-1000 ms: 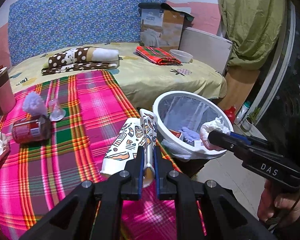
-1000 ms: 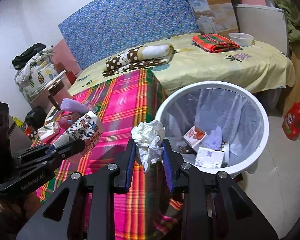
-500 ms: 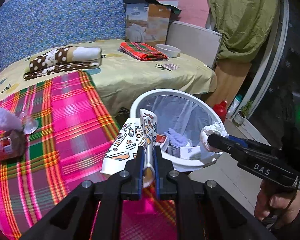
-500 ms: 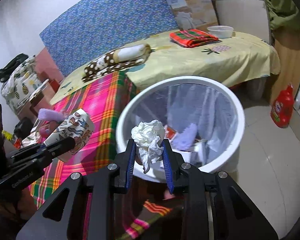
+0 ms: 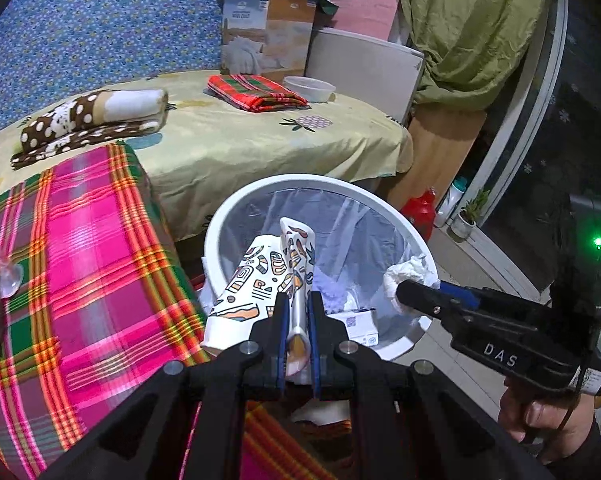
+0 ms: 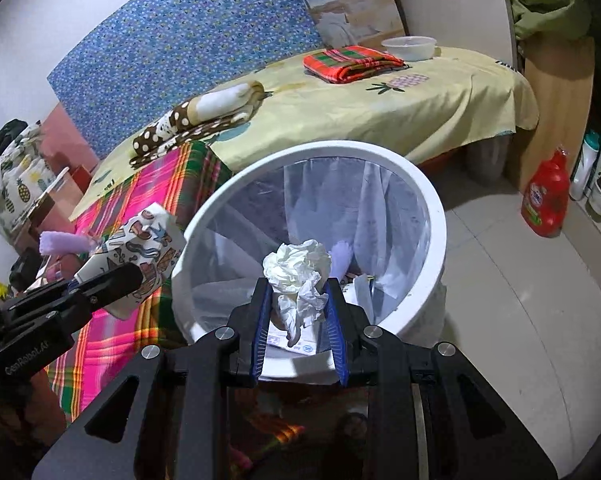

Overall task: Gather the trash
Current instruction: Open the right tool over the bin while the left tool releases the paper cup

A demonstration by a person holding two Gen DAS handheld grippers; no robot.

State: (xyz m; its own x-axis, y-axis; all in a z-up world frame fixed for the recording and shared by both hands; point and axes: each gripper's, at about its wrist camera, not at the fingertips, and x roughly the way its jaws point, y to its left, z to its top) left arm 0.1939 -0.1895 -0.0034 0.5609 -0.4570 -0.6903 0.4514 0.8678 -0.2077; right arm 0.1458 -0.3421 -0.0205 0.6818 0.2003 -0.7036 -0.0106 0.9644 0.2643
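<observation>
Hand-held gripper (image 6: pixel 298 300) over bin (image 6: pixel 434 216); plaid bedcover (image 5: pixel 80 240) beside.

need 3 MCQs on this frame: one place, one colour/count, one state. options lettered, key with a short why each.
1. Where is the crumpled tissue?
A. lying on the plaid cloth
B. between the right gripper's fingers, over the white bin
C. on the yellow bedsheet

2. What colour is the jug on the floor past the bin?
A. red
B. green
C. white

3. What state is the left gripper in?
A. open and empty
B. shut on the patterned paper cup
C. shut on a can

Key:
1 B: the right gripper has the tissue between its blue pads, with the white bin right behind and below it.
2 A: the jug by the wall is red.
3 B: the left gripper pinches the squashed wall of the patterned paper cup.
</observation>
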